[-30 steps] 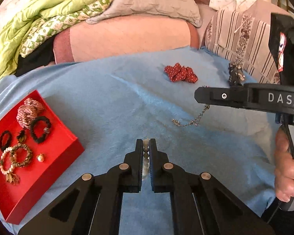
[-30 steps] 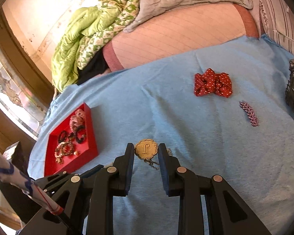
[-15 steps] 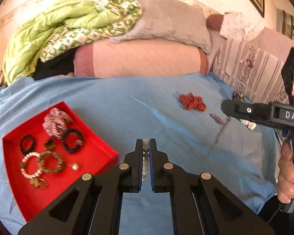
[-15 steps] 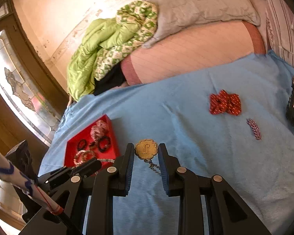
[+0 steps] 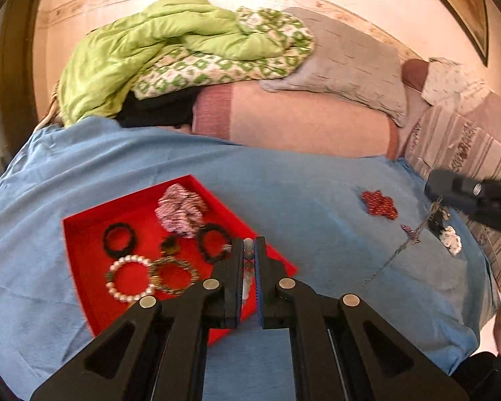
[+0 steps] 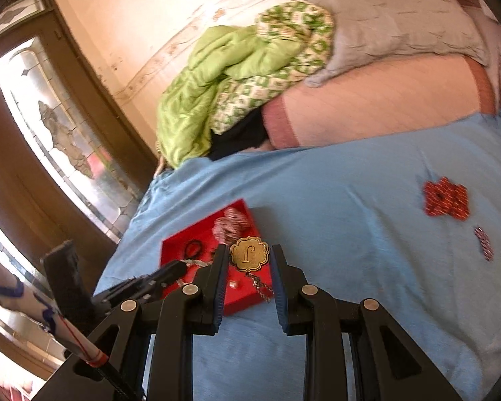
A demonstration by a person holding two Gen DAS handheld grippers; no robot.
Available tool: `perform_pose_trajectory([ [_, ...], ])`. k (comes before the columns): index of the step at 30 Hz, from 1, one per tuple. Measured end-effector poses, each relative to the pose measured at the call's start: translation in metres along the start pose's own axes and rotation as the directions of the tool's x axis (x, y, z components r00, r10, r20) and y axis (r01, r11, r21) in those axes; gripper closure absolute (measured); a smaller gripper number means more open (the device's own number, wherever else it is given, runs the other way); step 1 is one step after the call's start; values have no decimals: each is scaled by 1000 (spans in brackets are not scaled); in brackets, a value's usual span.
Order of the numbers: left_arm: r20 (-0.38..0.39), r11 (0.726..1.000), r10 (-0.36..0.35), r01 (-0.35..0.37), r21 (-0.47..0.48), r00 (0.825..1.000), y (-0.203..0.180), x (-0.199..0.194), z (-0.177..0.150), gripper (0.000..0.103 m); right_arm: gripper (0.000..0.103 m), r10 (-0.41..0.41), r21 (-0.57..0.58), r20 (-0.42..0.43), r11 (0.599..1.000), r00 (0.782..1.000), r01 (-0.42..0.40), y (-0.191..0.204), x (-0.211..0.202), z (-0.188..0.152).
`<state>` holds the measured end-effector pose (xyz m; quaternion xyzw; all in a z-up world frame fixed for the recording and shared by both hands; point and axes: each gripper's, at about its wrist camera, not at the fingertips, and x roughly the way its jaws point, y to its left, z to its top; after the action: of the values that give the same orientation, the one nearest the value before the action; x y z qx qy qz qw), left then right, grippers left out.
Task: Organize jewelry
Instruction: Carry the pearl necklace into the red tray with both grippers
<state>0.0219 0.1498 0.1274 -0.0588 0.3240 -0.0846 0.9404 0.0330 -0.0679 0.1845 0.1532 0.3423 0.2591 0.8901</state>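
Note:
My left gripper [image 5: 248,250] is shut on a string of pale beads [image 5: 248,244] and holds it above the near right part of the red tray [image 5: 83,234]. The tray holds a pink scrunchie [image 5: 180,212], black hair ties, a pearl bracelet [image 5: 128,279] and a beaded ring. My right gripper [image 6: 248,254] is shut on a gold medallion [image 6: 249,253] with a chain [image 6: 260,285] hanging below it, over the tray's right edge [image 6: 240,302]. The chain also shows in the left wrist view [image 5: 400,247], hanging from the right gripper.
A red polka-dot bow [image 5: 379,204] [image 6: 446,198] and a small pink hair clip [image 6: 483,243] lie on the blue sheet [image 5: 300,200] at the right. White and dark pieces [image 5: 449,239] lie near the bed's right edge. Pillows and a green quilt [image 5: 157,50] are behind.
Both grippers have lifted and swung left towards the red tray, each still holding its piece. The chain now hangs free off the sheet.

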Motion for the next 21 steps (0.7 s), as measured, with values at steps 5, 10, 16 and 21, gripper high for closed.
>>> perform_pose_trajectory([
  [5,-21,998,21,-22,-55,1000,28,5,-4,97,76,54,-48,-4,997,999,-54,40,22,12],
  [10,-66,995,39,-44,-84,997,48,16,-14,97,76,97,-72,-36,992,995,-99,67,54,12],
  [16,-128,991,34,-50,-125,991,63,34,-24,97,76,71,-81,-97,994,993,-79,65,100,0],
  [21,-153,991,36,-55,-120,988,62,43,-28,97,76,36,-60,-154,997,987,-46,44,130,-10],
])
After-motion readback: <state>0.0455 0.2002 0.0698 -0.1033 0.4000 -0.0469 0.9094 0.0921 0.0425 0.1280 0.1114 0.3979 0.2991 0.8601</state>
